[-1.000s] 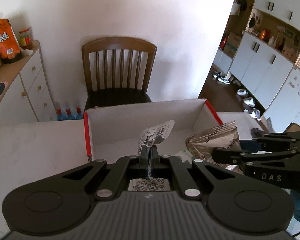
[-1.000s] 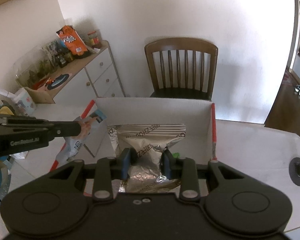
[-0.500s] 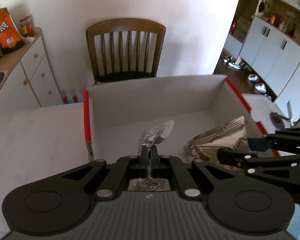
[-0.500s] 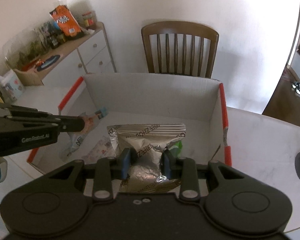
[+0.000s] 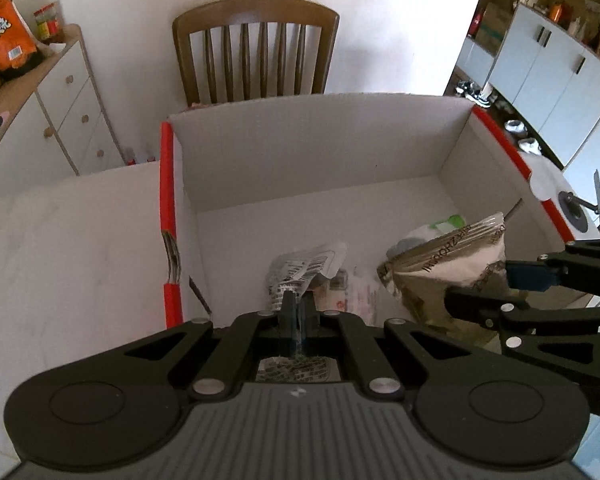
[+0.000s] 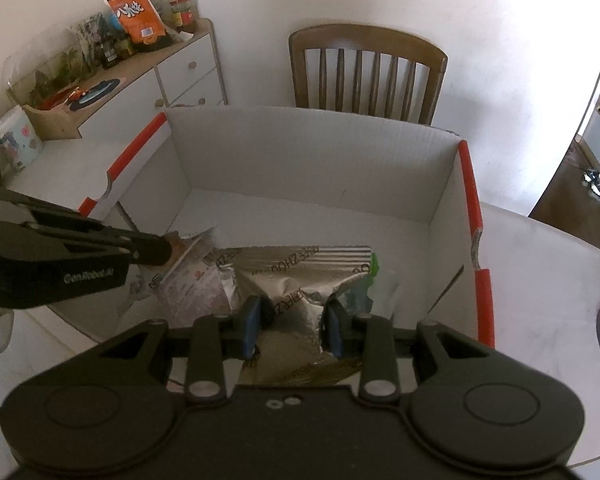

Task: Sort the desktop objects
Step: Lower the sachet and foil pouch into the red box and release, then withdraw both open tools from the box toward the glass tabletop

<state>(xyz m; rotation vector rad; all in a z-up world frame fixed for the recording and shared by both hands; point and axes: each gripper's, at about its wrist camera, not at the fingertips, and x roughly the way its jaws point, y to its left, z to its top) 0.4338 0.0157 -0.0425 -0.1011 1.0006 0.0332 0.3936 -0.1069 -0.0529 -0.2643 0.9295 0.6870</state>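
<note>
Box (image 5: 320, 148): white walls, red-taped rims, far half of the floor bare.
Left gripper (image 5: 298, 308): jaws pinched on a barcode sachet (image 5: 304, 266) over the box's near floor.
Right gripper (image 6: 294, 320): jaws clamp a silver foil bag (image 6: 300, 272) (crumpled) inside the box.
Around: loose packets (image 5: 350, 288) lie between them; wooden chair (image 5: 256, 48) behind; white surface (image 5: 72, 240) on both sides.

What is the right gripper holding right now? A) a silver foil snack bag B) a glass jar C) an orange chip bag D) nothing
A: the right gripper is clamped on the silver foil bag, holding it over the white box; the orange chip bag sits on the sideboard.
</note>
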